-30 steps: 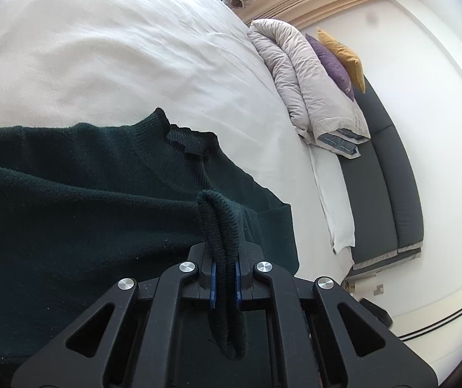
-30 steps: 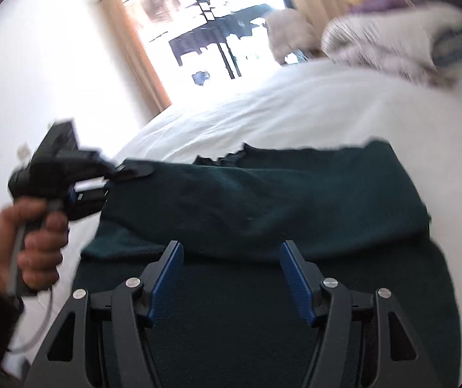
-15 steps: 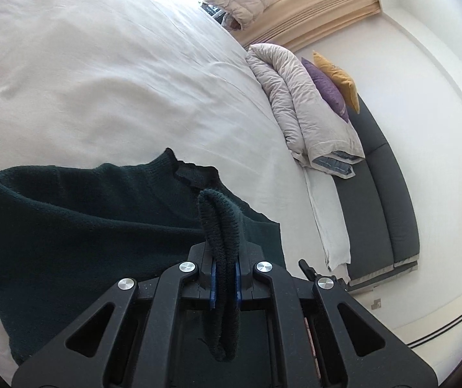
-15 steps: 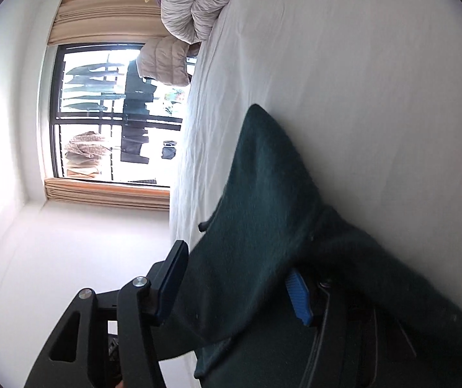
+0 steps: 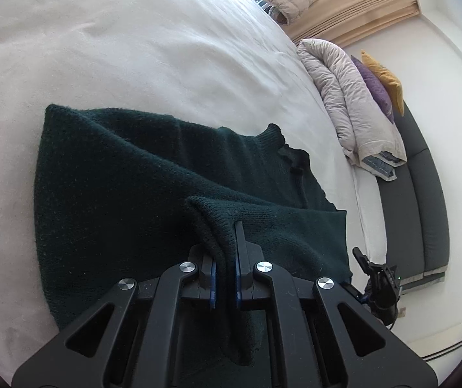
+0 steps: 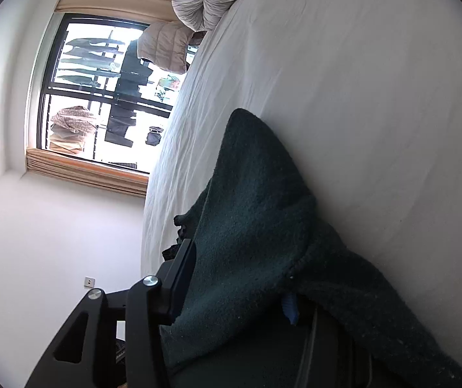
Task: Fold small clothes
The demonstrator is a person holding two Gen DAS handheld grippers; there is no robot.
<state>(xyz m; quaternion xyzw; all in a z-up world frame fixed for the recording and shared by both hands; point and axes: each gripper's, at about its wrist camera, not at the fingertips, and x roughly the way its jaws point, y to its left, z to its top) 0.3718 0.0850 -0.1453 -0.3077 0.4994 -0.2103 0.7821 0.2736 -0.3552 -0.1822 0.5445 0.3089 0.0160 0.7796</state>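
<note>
While the fold is under way: the sweater (image 5: 140,190) is lying on the bed (image 5: 153,51), dark green knit, part flat and part lifted.
Left gripper: the left gripper (image 5: 224,242) is pinching a doubled ridge of knit, jaws drawn narrow around it; the cloth is running down between the blue pads and hanging below them.
Sweater from the left gripper: the body is spreading ahead and to the left in the left wrist view, with the collar (image 5: 284,150) ahead and a little to the right; its long axis seems to be running left to right across that view.
Right gripper: the right gripper (image 6: 240,278) is standing wide, knit draped into the gap; one finger (image 6: 182,268) is showing bare, the other is mostly buried with only a blue pad edge peeking out. Whether it is gripping anything I cannot tell; it looks spread, not clamped.
Nearer hand: both are in touch with the cloth; only the left one is plainly holding it.
What the next move turns on: judging from this, the pinched edge needs carrying across the flat body.
Writing: no brand, label or lettering is readable anywhere.
</note>
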